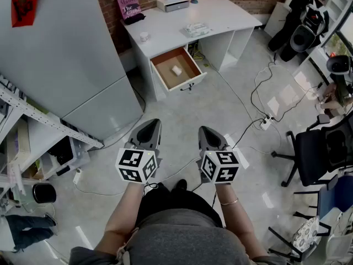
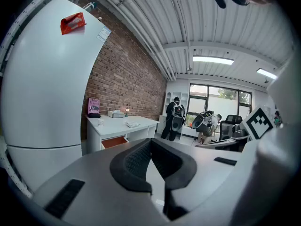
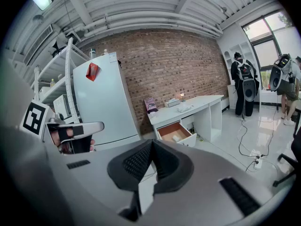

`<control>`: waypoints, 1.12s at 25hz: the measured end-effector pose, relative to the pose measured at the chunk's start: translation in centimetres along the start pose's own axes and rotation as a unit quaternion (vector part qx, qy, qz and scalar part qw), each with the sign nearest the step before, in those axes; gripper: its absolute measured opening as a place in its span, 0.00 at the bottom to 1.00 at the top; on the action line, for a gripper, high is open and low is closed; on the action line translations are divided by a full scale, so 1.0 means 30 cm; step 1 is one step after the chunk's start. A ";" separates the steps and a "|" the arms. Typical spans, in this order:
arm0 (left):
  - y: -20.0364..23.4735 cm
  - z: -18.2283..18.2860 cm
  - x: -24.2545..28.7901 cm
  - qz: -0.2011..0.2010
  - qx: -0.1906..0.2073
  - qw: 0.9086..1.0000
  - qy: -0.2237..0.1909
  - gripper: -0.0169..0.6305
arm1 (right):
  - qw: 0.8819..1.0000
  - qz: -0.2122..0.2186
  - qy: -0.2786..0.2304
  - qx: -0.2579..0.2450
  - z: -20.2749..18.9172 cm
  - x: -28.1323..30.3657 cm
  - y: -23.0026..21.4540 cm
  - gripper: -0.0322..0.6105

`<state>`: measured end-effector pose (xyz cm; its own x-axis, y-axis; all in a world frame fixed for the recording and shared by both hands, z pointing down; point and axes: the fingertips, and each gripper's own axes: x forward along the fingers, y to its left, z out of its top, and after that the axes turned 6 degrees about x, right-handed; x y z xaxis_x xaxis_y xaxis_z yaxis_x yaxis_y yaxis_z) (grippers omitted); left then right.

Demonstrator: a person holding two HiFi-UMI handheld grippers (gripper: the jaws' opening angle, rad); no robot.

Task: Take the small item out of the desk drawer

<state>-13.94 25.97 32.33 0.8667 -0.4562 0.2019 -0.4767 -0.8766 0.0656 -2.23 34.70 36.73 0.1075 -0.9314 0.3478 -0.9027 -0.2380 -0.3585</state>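
Note:
A white desk (image 1: 220, 15) stands against the brick wall, and its drawer (image 1: 190, 80) is pulled out. A small white item (image 1: 176, 70) lies on the drawer's brown bottom; it also shows in the right gripper view as the small item (image 3: 176, 137). Both grippers hover well short of the desk, above the floor in front of the person. My left gripper (image 1: 148, 129) is shut and holds nothing. My right gripper (image 1: 206, 132) is shut too, its jaws empty. In the left gripper view the left gripper (image 2: 151, 140) points toward the desk (image 2: 136, 125).
A tall pale fridge (image 1: 66, 59) stands left of the desk, with metal shelving (image 1: 33, 142) beside it. Cables and a power strip (image 1: 267, 122) lie on the floor to the right. Office chairs (image 1: 314, 153) stand at the right edge. A book (image 1: 128, 7), a box and papers sit on the desk.

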 end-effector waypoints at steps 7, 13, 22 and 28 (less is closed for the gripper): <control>-0.022 -0.024 0.025 0.002 -0.012 1.000 0.007 0.06 | 1.000 0.027 -0.007 0.004 -0.007 -0.014 -0.024 0.05; -0.022 -0.038 0.038 0.002 -0.015 1.000 0.013 0.06 | 1.000 0.029 -0.010 0.000 -0.011 -0.022 -0.038 0.06; 0.051 -0.074 0.147 0.001 -0.021 0.999 0.031 0.06 | 1.000 0.010 0.004 0.013 -0.001 0.080 -0.101 0.11; 0.170 -0.086 0.292 0.008 -0.029 0.999 0.045 0.06 | 1.000 0.001 0.022 0.013 0.050 0.241 -0.148 0.16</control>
<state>-9.15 17.89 36.95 0.8438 -0.4514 0.2904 -0.4996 -0.8582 0.1179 3.18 28.60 39.53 0.0862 -0.9192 0.3843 -0.8914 -0.2434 -0.3823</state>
